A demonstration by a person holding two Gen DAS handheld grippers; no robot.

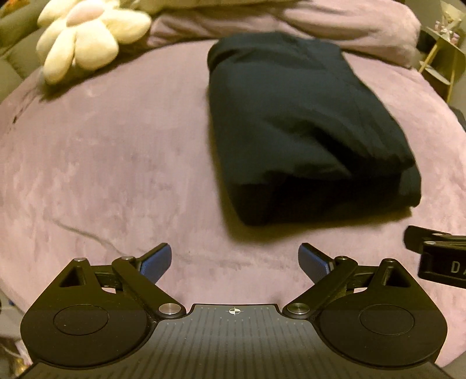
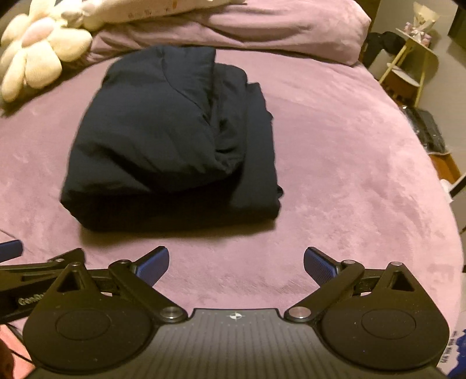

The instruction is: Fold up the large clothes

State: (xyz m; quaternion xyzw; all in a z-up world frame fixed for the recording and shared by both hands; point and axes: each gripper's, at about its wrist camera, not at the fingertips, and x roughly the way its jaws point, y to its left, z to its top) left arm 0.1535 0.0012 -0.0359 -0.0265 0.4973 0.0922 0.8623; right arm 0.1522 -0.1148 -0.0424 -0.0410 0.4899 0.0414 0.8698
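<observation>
One bed (image 2: 335,163) fills both views, its mauve plush cover bare around one dark garment (image 2: 174,140) – folded into a thick rectangular bundle, lying mid-bed. Beyond the garment sit one lumpy pillow (image 2: 262,26) and one cream flower cushion (image 1: 84,35). Two grippers hover near the garment's closest edge, angled downward: the left gripper (image 1: 234,262) and right gripper (image 2: 236,265) – both spread wide, gripping nothing. A small yellow side table (image 2: 413,64) stands beside the bed.
</observation>
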